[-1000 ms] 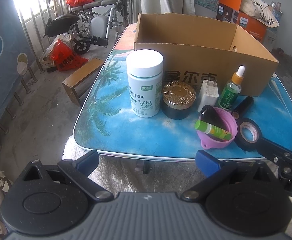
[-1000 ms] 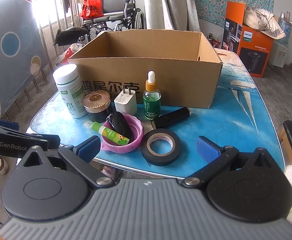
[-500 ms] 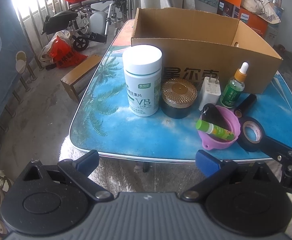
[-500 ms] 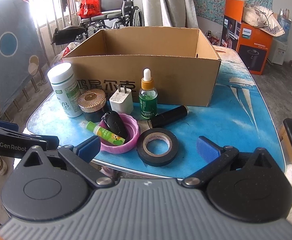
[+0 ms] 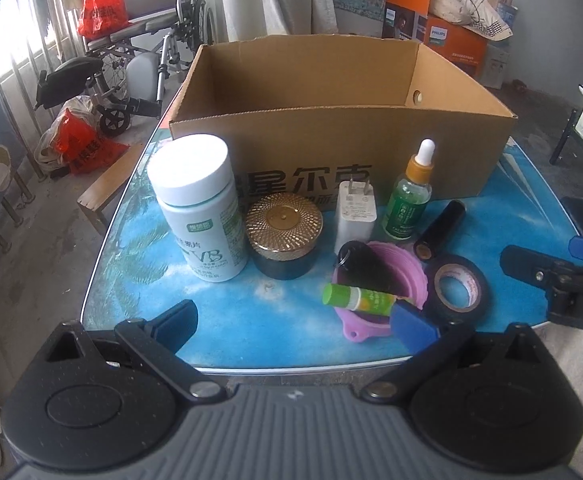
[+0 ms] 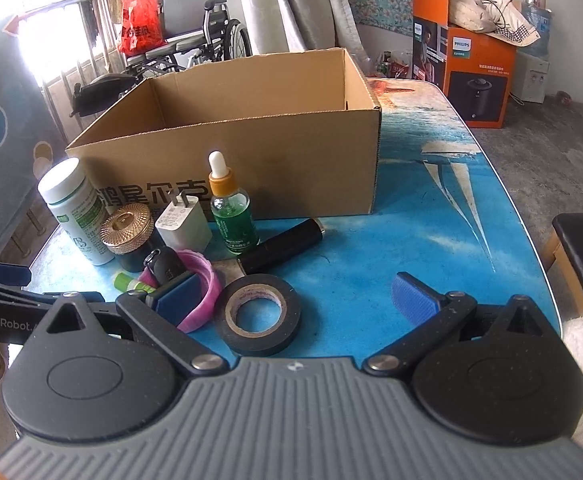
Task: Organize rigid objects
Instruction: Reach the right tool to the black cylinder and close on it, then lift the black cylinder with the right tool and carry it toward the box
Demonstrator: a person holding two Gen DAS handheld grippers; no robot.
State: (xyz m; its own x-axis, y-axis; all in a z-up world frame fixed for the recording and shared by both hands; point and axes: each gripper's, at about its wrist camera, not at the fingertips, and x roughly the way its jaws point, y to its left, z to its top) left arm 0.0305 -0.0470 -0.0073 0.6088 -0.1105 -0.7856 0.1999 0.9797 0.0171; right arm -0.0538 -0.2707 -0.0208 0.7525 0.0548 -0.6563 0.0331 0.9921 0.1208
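Two grippers are mine to run here, and both stand spread wide with nothing between their blue pads: the left gripper (image 5: 295,322) hovers over the near edge of the table (image 5: 139,248), and the right gripper (image 6: 297,294) hangs low over the same edge further right. The open cardboard box (image 5: 331,144) sits toward the far side of the table, and I see nothing inside the part of it that shows. Along its near wall stands a row: the white vitamin bottle (image 5: 199,212) nearest the left edge, then the dark jar with a gold lid (image 5: 285,236) just beside it, the white plug adapter (image 5: 355,216) upright with prongs up, and the green dropper bottle (image 5: 409,196). The black tube (image 5: 439,230) lies on its side to the right of the dropper bottle, angled toward the box. Closer to the near edge sits the pink silicone funnel (image 5: 371,300), with a black key fob (image 5: 365,268) lying in it and a green lip balm stick (image 5: 357,298) laid across its rim. The roll of black tape (image 6: 261,314) lies flat, touching or just beside the funnel on its right. In the right wrist view my left pad hides part of the funnel, and the tape sits between my two pads' lines, though below them on the table.
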